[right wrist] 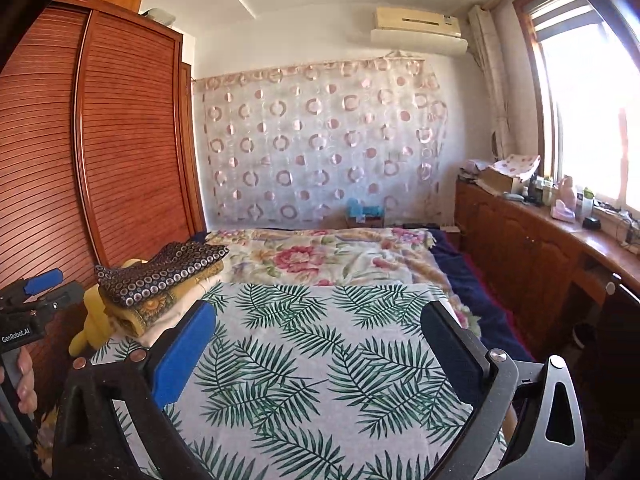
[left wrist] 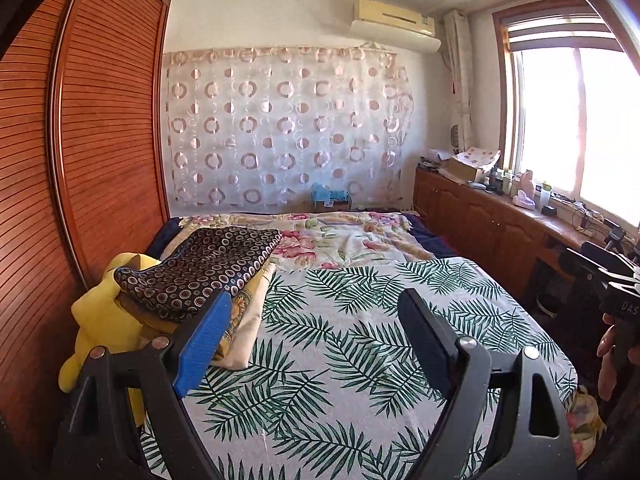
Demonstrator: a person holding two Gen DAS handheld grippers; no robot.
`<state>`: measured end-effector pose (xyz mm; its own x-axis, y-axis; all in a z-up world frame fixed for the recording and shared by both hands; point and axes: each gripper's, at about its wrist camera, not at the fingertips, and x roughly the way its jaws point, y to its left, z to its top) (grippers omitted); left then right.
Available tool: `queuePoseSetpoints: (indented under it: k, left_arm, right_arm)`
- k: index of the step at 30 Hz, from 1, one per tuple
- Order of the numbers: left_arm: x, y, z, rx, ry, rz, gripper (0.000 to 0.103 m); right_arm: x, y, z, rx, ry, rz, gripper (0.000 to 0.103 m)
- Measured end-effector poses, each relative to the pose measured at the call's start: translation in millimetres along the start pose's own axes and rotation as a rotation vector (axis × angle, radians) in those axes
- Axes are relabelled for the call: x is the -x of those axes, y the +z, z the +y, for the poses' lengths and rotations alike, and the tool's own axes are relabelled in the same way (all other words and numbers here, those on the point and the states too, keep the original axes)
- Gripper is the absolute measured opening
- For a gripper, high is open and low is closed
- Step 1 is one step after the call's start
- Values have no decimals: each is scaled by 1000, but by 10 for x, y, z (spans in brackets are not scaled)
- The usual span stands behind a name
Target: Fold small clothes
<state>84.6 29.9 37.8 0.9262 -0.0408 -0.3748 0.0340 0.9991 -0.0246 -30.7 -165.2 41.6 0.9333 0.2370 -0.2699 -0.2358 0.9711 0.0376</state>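
A stack of folded clothes lies at the bed's left edge: a dark garment with ring dots on top, a yellow sunflower-print piece and a cream piece under it. It also shows in the right wrist view. A yellow garment hangs off the bed beside the stack. My left gripper is open and empty above the leaf-print cloth, its blue finger next to the stack. My right gripper is open and empty over the same cloth.
A louvred wooden wardrobe stands left of the bed. A floral sheet covers the far half. A wooden counter with small items runs under the window on the right. The other hand-held gripper shows at left.
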Motion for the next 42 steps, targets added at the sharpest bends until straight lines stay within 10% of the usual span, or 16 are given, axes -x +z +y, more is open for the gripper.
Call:
queuePoseSetpoints:
  k: [42]
  left_arm:
    - [6, -4, 1, -2, 4, 5, 86]
  right_arm:
    - [-305, 44, -262, 11, 18, 18, 102]
